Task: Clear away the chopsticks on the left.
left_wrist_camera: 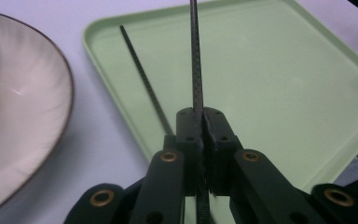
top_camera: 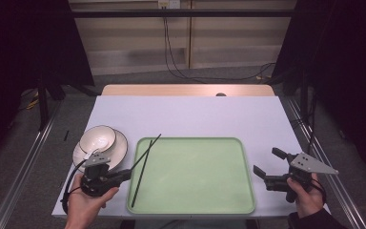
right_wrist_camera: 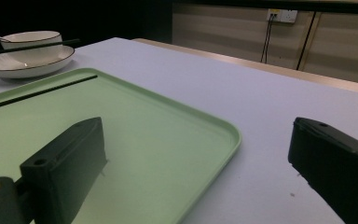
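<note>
White table (top_camera: 195,114) carries a green tray (top_camera: 195,202), where the left tool (left_wrist_camera: 199,116), clamped on one black chopstick (left_wrist_camera: 195,56) beside its mate (left_wrist_camera: 142,74), risks letting it pivot loose, while the right tool (top_camera: 268,164) gapes empty.

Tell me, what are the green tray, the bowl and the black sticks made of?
The tray looks like matte plastic: even pale green, smooth, with rounded moulded rim. The bowl seems glazed ceramic: glossy cream with a thin dark rim, sitting on a matching plate. The chopsticks are black with fine ridges, seen in the left gripper view; maybe plastic or fibreglass, hard to say.
</note>
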Action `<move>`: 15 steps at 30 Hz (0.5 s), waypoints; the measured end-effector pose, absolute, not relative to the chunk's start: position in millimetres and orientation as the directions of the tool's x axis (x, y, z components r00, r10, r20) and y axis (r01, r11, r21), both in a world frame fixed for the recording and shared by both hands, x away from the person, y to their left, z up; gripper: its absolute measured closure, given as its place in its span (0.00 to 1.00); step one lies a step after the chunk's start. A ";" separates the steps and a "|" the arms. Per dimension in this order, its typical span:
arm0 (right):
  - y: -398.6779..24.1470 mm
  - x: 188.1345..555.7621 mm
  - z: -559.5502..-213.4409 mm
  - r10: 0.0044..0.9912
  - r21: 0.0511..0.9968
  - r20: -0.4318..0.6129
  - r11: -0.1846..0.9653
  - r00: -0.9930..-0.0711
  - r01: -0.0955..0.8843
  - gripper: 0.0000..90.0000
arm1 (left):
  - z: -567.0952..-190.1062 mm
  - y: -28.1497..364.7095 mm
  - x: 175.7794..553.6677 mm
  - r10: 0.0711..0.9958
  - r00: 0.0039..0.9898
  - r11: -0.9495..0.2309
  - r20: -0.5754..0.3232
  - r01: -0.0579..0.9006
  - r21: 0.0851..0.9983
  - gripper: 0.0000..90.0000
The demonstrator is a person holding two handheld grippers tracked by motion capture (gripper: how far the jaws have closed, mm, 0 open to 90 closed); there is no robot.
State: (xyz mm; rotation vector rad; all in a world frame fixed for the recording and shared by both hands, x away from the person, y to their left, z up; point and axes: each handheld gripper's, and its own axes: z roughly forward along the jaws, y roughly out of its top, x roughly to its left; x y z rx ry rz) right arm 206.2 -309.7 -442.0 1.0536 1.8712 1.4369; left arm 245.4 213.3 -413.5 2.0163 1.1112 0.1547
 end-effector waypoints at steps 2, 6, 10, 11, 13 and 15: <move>-309.6 206.3 -442.0 0.841 0.960 0.036 0.121 -0.540 0.251 0.04 | -413.0 205.1 248.4 0.752 0.603 -0.282 -0.264 0.658 0.699 0.95; -309.9 206.2 -442.1 0.843 0.961 0.035 0.120 -0.537 0.251 0.04 | -414.1 195.0 253.6 0.767 0.577 -0.250 -0.279 0.670 0.699 0.95; -309.9 206.6 -442.2 0.840 0.960 0.035 0.122 -0.542 0.252 0.04 | -422.2 182.0 259.1 0.797 0.533 -0.229 -0.284 0.702 0.675 0.95; -310.1 206.6 -442.3 0.838 0.960 0.032 0.126 -0.544 0.251 0.04 | -423.7 179.3 259.2 0.806 0.528 -0.241 -0.268 0.706 0.666 0.95; -310.1 206.5 -442.3 0.838 0.959 0.031 0.128 -0.545 0.251 0.04 | -426.8 175.6 259.3 0.815 0.509 -0.224 -0.277 0.717 0.660 0.95; -310.0 206.4 -442.4 0.838 0.959 0.031 0.128 -0.544 0.252 0.04 | -429.1 171.6 258.7 0.836 0.483 -0.208 -0.259 0.717 0.665 0.95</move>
